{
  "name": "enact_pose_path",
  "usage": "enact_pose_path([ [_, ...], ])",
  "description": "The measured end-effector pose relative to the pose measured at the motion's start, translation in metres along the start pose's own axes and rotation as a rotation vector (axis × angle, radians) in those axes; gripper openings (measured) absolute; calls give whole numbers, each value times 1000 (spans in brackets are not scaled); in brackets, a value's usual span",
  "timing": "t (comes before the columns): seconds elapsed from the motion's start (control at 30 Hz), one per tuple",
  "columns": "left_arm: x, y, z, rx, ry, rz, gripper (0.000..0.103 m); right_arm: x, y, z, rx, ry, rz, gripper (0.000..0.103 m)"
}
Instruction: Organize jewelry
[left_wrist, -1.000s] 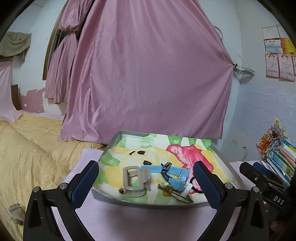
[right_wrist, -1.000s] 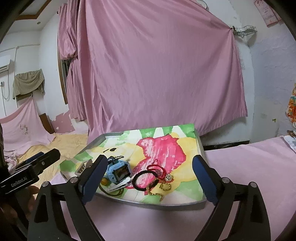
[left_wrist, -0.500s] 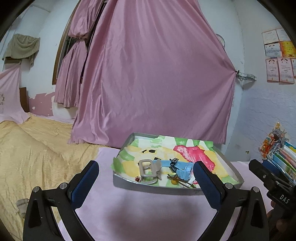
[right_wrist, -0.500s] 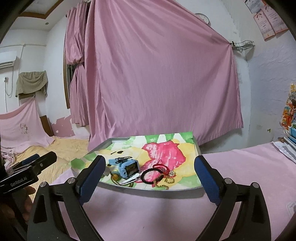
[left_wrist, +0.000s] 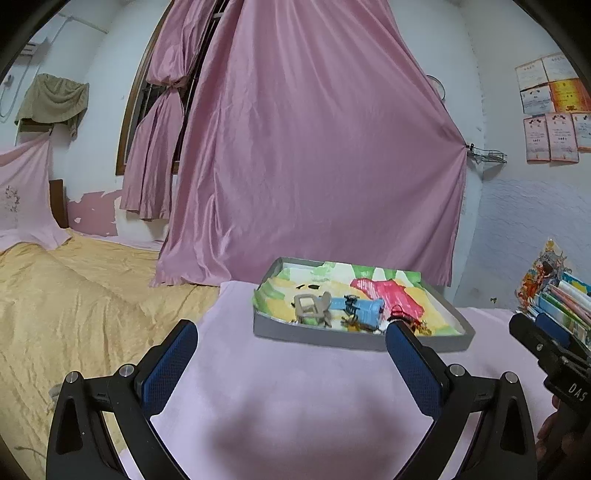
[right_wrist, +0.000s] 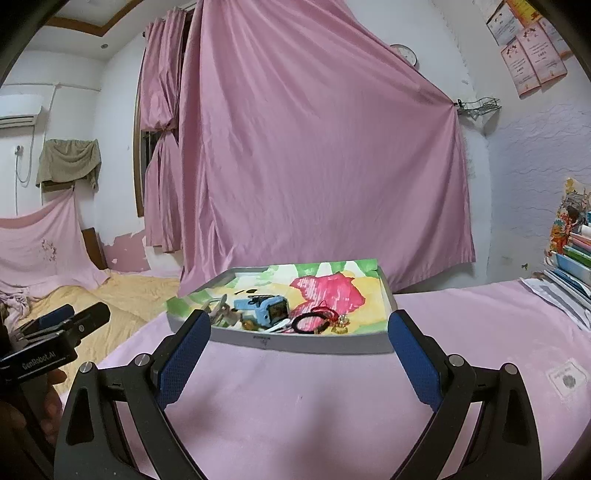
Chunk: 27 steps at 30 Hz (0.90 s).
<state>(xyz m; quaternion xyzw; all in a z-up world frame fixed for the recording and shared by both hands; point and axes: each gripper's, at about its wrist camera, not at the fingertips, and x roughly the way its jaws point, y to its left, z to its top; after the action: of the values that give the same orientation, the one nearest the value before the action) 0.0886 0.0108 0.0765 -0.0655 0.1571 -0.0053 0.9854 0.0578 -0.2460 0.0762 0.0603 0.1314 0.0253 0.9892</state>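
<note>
Pink-clothed table, tray (right_wrist: 314, 341) of jewelry ahead; both grippers wide open, holding nothing.
Watch (right_wrist: 266, 309), black band (right_wrist: 309, 322), gold bits (right_wrist: 341, 322) look light & small; likely slippery, so pinch band's rim w/ right gripper (right_wrist: 297, 354); left gripper (left_wrist: 291, 365) hangs back.

Tiny trinkets, half seen

Gold pieces (right_wrist: 341, 322) in the tray (right_wrist: 295, 341) are too small to identify; the book stack (right_wrist: 574, 266) runs off the right edge.
</note>
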Motion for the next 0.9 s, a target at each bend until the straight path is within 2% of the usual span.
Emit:
enact_pose_path([
  [0.43, -33, 13, -31, -13, 3, 12, 102, -43, -2, -25, 1, -40, -6, 95],
  [0.9, -42, 9, -46, 2, -7, 22, 102, -47, -9, -33, 27, -25, -29, 95],
])
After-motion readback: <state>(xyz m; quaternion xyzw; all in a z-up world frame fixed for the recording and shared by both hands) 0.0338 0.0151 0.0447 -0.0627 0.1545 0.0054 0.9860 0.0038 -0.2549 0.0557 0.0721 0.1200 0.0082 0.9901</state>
